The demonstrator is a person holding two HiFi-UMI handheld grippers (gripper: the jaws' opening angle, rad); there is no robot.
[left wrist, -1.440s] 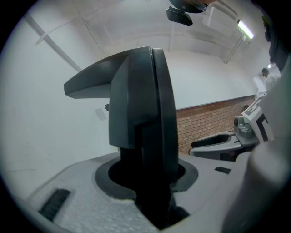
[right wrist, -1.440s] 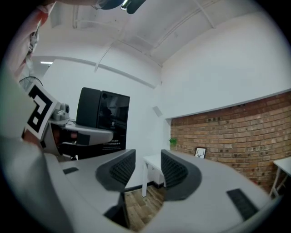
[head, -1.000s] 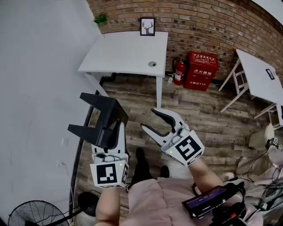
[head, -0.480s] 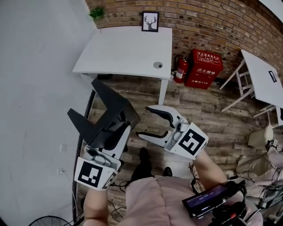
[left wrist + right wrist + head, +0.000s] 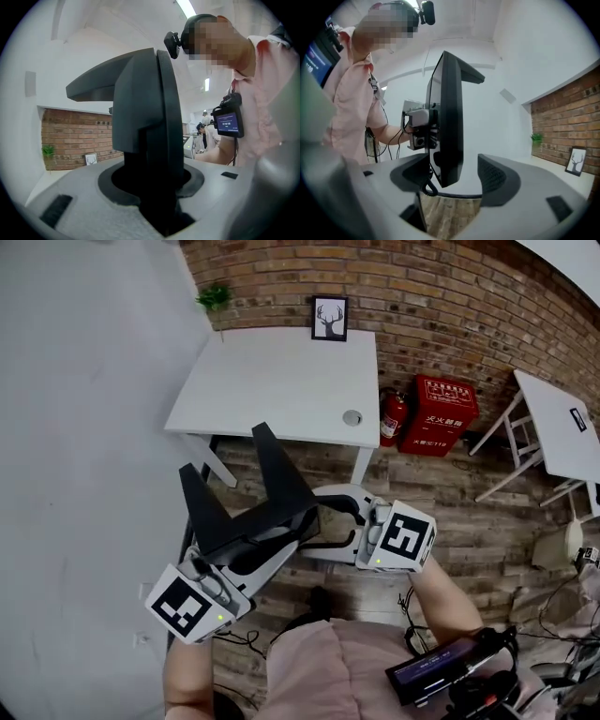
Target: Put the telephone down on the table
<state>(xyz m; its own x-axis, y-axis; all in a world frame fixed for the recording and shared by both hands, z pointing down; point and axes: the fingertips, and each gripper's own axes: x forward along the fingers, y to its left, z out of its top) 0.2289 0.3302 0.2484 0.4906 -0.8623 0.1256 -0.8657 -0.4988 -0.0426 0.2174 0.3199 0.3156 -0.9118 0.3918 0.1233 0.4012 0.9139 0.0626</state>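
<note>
L gripper (image 5: 272, 545) is clamped on the telephone (image 5: 286, 488). In the left gripper view the jaws are pressed onto a matte black slab that fills the slot between them (image 5: 154, 187). Phone (image 5: 150, 117) is hard plastic, angular, w/ two flat wedge-shaped arms forking up and away from the L jaws (reads as a V from the head view). It's held in the air, not on the table (image 5: 281, 381), which sits well beyond both grippers: white, smooth, rectangular top.

R gripper (image 5: 314, 521) is just right of the L one, jaws spread. In the right gripper view a thin edge of the phone (image 5: 447, 126) hangs between the two grey ribbed pads (image 5: 454, 180), nearer the left pad. Can't tell if it touches.

Hard to see:
- L jaw tips are buried under the phone body in the head view.
- Phone's far end is cut off by its own bulk in the left gripper view.
- A black cable curls near the phone's lower edge in the R view; can't tell what it belongs to.
</note>
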